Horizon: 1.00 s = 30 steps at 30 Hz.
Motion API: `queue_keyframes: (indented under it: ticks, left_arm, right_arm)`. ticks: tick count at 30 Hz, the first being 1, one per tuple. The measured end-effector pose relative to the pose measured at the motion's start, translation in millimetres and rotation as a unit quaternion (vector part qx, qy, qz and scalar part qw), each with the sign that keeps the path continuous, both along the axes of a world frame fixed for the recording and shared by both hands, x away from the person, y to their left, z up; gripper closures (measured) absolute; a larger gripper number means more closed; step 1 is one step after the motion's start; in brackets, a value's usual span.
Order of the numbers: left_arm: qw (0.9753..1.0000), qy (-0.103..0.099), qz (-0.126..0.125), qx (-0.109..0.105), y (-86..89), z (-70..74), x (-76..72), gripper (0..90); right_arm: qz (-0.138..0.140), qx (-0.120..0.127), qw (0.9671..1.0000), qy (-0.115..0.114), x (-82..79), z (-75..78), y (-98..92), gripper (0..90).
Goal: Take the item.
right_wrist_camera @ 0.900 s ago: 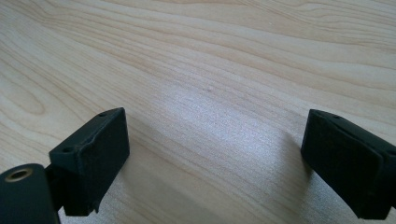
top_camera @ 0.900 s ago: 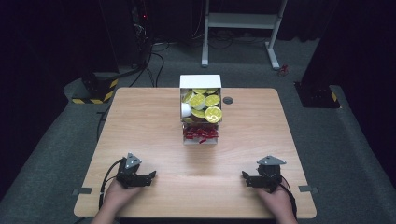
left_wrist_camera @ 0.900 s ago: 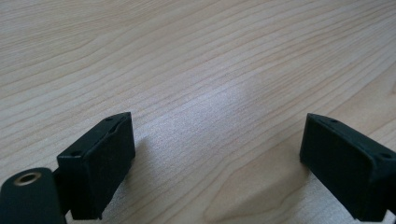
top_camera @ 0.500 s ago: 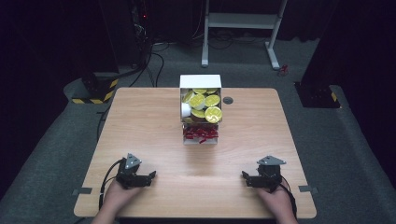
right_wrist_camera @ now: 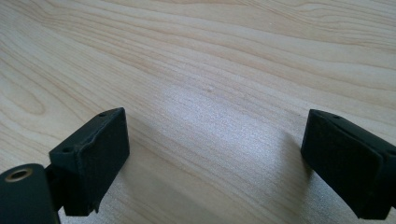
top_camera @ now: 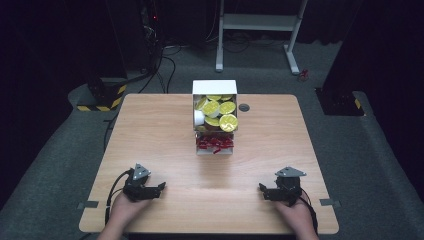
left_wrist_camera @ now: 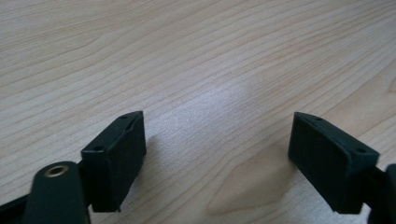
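The left gripper (top_camera: pixel 161 187) and right gripper (top_camera: pixel 261 188) rest near the worktop's (top_camera: pixel 150 135) near edge, well apart, each with jaws spread wide over bare wood and pointing inward toward the other. Between them and ahead lies open worktop up to the white box (top_camera: pixel 215 89) of yellow-lidded cups (top_camera: pixel 228 122). It stands at the far middle, its long axis running away from the person, with a small tray of red pieces (top_camera: pixel 214 145) touching its near end.

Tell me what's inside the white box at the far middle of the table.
The white box holds a heap of round capsules with yellow-green lids and one white one. Red pieces lie in a clear tray at its front. Whatever lies deeper is covered.
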<state>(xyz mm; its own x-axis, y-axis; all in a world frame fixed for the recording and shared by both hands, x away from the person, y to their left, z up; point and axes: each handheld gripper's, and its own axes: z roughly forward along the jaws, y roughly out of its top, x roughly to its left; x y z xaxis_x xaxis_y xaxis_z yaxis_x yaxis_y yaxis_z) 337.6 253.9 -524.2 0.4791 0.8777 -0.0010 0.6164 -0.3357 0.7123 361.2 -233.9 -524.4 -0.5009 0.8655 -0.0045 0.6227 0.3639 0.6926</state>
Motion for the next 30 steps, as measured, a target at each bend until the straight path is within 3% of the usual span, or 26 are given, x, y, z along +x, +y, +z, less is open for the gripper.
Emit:
queue_keyframes:
  ticks: [6,8,12,17,24,30]
  left_arm:
    - [0.9999,-0.009,-0.001,-0.015,-2.6,6.2,-1.7,27.5]
    - [0.9995,-0.012,0.001,-0.029,-3.4,9.4,-2.5,28.6]
    - [0.9986,-0.039,-0.016,-0.032,-7.8,16.4,-6.4,30.3]
    - [0.997,-0.048,-0.023,-0.056,-11.3,23.2,-7.7,33.8]
    - [0.9973,-0.049,-0.032,-0.044,-17.7,23.7,-5.3,38.3]
    - [0.9959,-0.062,-0.04,-0.051,-23.6,31.9,-7.5,41.6]
  right_arm:
    - [0.001,0.0,1.0,-0.001,0.1,-0.1,-0.1,7.8]
    - [0.0,0.0,1.0,0.0,-0.1,0.0,0.0,7.8]
    - [0.0,0.0,1.0,0.0,0.0,0.0,0.1,7.8]
    - [0.0,0.0,1.0,-0.001,0.1,0.0,0.0,7.8]
    - [0.001,0.0,1.0,0.0,0.3,0.0,0.1,7.7]
    - [0.005,-0.002,1.0,-0.002,1.2,0.0,-0.2,7.7]
